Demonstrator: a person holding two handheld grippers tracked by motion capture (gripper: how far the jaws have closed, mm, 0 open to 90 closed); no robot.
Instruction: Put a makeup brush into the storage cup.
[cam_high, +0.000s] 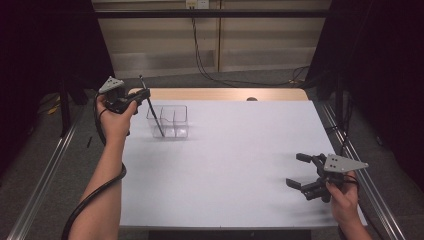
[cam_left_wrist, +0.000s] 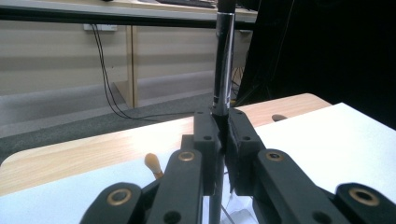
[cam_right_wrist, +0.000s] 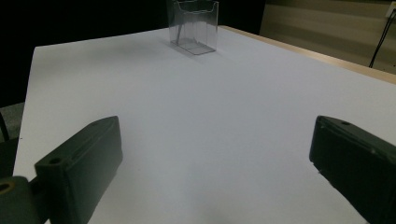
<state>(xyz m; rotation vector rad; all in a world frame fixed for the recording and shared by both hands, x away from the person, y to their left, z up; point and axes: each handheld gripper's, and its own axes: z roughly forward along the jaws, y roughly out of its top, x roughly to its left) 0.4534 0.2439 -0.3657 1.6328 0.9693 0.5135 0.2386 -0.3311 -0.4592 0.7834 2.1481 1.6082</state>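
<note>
The right gripper (cam_high: 301, 176), nearest at 4 o'clock on the desk (cam_high: 235, 165), hovers with fingers wide apart and empty. At 11 o'clock the left gripper (cam_high: 143, 94) has its fingers clamped on a slim rod (cam_high: 154, 112) slanting into the clear box (cam_high: 168, 121). I judge the tilted rod could lever the light box over or slip.

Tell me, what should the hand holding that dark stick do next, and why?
Probably open and let go. The left gripper is shut on the stick, whose lower end already sits inside the left compartment of the clear box, leaning. The right gripper waits open, far away.
</note>
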